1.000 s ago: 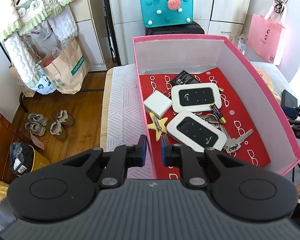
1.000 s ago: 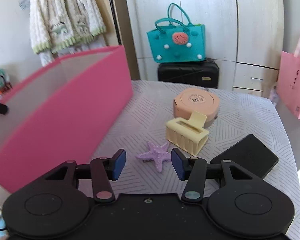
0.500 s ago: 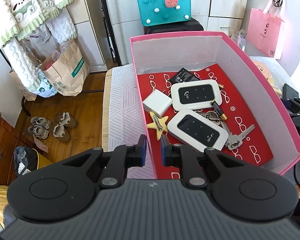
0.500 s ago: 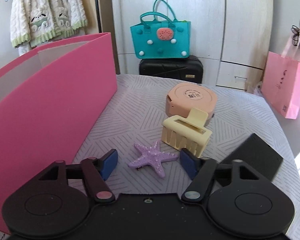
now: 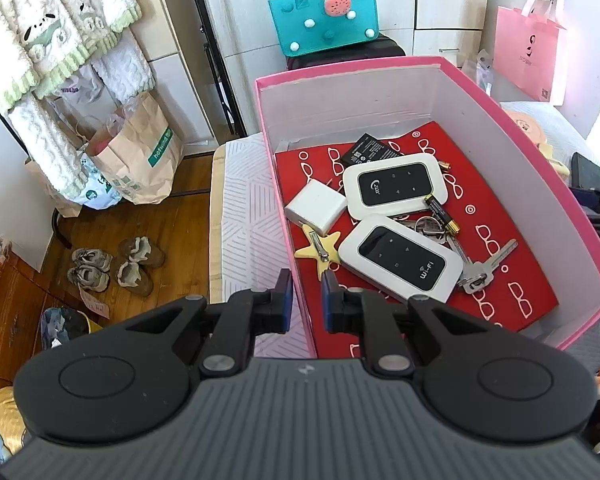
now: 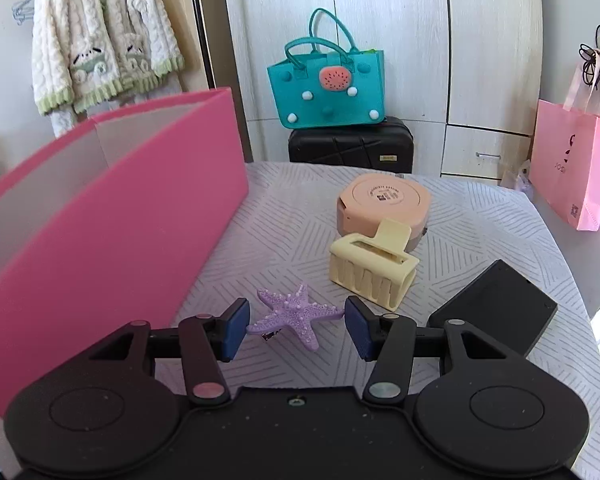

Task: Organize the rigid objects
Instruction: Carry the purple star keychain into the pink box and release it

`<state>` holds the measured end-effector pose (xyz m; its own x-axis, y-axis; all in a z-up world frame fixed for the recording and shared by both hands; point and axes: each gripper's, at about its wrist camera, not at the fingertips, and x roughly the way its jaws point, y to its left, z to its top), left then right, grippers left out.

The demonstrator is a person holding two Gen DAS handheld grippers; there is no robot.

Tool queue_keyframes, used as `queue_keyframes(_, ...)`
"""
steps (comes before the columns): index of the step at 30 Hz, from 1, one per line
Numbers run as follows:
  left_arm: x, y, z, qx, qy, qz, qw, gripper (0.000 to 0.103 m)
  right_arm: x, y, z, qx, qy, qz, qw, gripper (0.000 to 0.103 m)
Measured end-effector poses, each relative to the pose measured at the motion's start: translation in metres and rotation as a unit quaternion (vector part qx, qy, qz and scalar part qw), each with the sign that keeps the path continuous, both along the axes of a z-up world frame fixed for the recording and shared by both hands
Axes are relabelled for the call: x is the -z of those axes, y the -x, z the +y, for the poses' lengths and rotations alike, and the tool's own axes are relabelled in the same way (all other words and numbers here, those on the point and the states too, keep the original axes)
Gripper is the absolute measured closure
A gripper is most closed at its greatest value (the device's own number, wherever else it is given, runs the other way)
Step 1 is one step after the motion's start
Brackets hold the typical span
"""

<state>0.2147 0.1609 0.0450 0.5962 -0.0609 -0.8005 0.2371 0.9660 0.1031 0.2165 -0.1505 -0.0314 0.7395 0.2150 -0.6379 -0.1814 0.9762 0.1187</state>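
Note:
A pink box (image 5: pixel 532 140) with a red lining holds two white Wi-Fi routers (image 5: pixel 396 188), a white charger (image 5: pixel 316 208), a yellow star clip (image 5: pixel 320 246), keys (image 5: pixel 484 268) and a battery (image 5: pixel 440 212). My left gripper (image 5: pixel 305 306) is shut on the box's near left wall, one pad on each side. In the right wrist view a purple starfish clip (image 6: pixel 296 316) lies on the patterned cover, right of the box (image 6: pixel 120 220). My right gripper (image 6: pixel 296 330) stands open with the starfish between its fingers, its arm tips close to both pads.
Behind the starfish lie a pale yellow claw clip (image 6: pixel 372 268) and a peach round case (image 6: pixel 384 204). A black flat device (image 6: pixel 496 304) sits to the right. A teal bag on a black suitcase (image 6: pixel 350 146) stands past the far edge. Shoes (image 5: pixel 116 266) lie on the floor at left.
My right gripper has moved forward, so the purple starfish now lies between its fingers instead of ahead of them. The left gripper keeps its hold on the box wall, rolled slightly.

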Motion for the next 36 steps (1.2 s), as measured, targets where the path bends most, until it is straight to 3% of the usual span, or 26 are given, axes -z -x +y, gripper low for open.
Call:
queue_keyframes(4, 0.001, 0.001, -0.001, 0.005, -0.003, -0.003, 1.0000, 0.089, -0.020, 0.008, -0.002, -0.019, -0.018, -0.014, 1.000, 0.045)
queue_keyframes(9, -0.001, 0.000, 0.000, 0.002, -0.002, 0.003, 1.0000, 0.090, -0.059, 0.018, 0.004, -0.084, -0.043, -0.055, 0.994, 0.045)
queue_keyframes(13, -0.001, 0.001, -0.001, -0.003, 0.000, -0.007, 1.0000, 0.093, -0.091, 0.014, 0.015, -0.159, -0.078, -0.086, 0.980, 0.045)
queue_keyframes(17, 0.000, 0.003, 0.001, -0.017, 0.009, -0.010, 0.9998, 0.093, -0.111, 0.000, 0.039, -0.240, -0.060, -0.097, 0.964, 0.045)
queue_keyframes(23, 0.001, 0.001, -0.003, -0.026, 0.001, -0.013, 0.9996, 0.093, -0.109, -0.054, 0.077, -0.272, 0.017, -0.067, 0.960, 0.045)
queue_keyframes(25, 0.001, 0.000, -0.003, -0.028, 0.002, -0.011, 0.9995, 0.093, -0.105, -0.071, 0.087, -0.285, 0.034, -0.050, 0.957, 0.062)
queue_keyframes(27, 0.001, -0.001, -0.002, -0.030, 0.003, -0.011, 0.9995, 0.093, -0.098, -0.087, 0.097, -0.290, 0.048, -0.035, 0.955, 0.061)
queue_keyframes(30, 0.001, -0.002, -0.002, -0.030, 0.005, -0.010, 0.9995, 0.094, -0.084, -0.108, 0.108, -0.297, 0.065, -0.002, 0.953, 0.072)
queue_keyframes(36, 0.000, -0.002, 0.002, -0.032, 0.014, -0.008, 0.9994, 0.094, -0.079, -0.110, 0.088, -0.272, 0.026, 0.001, 0.962, 0.072)
